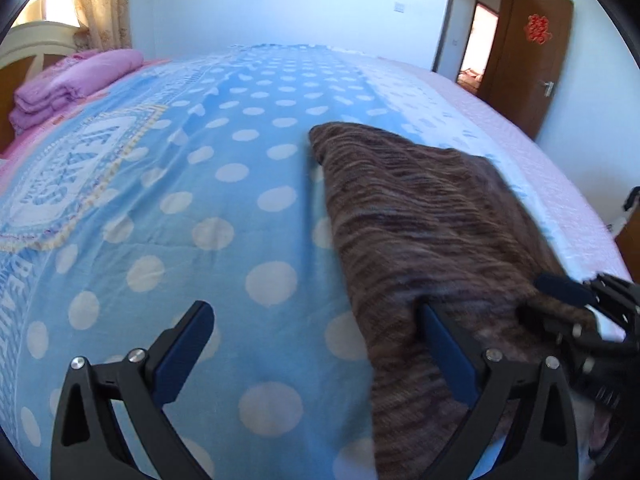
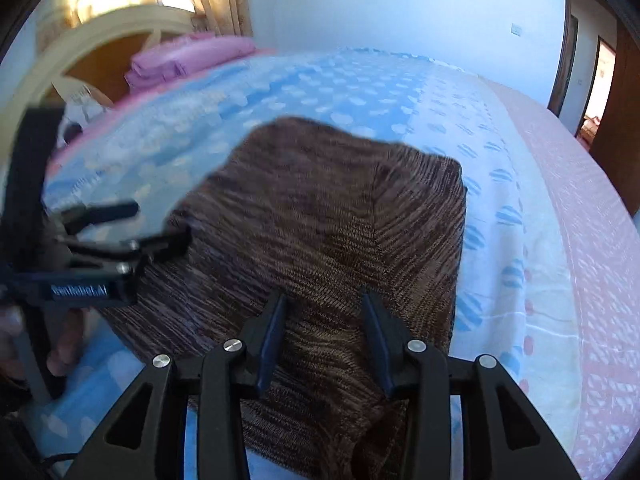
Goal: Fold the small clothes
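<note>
Across nearly the whole of both views, a bed (image 1: 520, 128) under a blue blanket (image 1: 224, 216) with white dots, a pale panel of blue dashes and a pink cover toward 3 o'clock

At 11 o'clock in the left wrist view, a cream headboard (image 1: 32, 40) with a stack of folded pink bedding (image 1: 68, 88) just in front of it, and a lit curtain (image 1: 100, 4) behind

At 2 o'clock, a brown door (image 1: 532, 60) standing ajar, red paper ornament (image 1: 537, 29) stuck on it

On the blanket, a brown striped knit garment (image 2: 320, 220), lying flat and folded over itself, filling the centre of the right wrist view and running from centre toward 4 o'clock in the left wrist view; blurred along its far edge

At 6 o'clock in the left wrist view, the left tongs (image 1: 316, 322), spread wide and holding nothing, one finger over bare blanket, the other at the near left edge of the garment

At 6 o'clock in the right wrist view, the right tongs (image 2: 324, 306), partly open and still widening a little, hovering over the near part of the garment with no fold of cloth pinched between the pads; whether the tips touch the knit cannot be told

At 8 o'clock in the right wrist view, part of a hand (image 2: 60, 344) behind the left tongs
</note>
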A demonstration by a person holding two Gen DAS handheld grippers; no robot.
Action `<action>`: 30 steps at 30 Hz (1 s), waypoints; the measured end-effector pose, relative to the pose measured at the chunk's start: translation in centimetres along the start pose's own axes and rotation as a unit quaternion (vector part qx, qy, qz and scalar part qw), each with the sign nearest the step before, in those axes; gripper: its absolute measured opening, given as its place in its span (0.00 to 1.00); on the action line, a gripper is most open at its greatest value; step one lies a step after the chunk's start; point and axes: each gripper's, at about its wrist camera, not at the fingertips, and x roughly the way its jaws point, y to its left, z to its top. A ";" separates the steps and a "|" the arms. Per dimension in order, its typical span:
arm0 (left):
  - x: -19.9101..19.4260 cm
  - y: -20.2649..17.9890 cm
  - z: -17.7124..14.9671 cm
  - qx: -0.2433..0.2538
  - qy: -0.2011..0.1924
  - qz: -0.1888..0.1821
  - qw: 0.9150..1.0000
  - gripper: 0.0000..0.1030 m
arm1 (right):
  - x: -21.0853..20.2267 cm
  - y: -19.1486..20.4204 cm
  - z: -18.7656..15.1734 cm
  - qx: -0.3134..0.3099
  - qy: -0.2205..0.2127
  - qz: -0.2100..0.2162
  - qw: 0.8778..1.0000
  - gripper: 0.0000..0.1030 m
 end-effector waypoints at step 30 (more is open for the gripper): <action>1.5 -2.8 -1.2 0.028 0.036 -0.029 0.999 0.86 | 8.7 -15.0 4.6 0.251 -0.020 0.121 0.960 0.31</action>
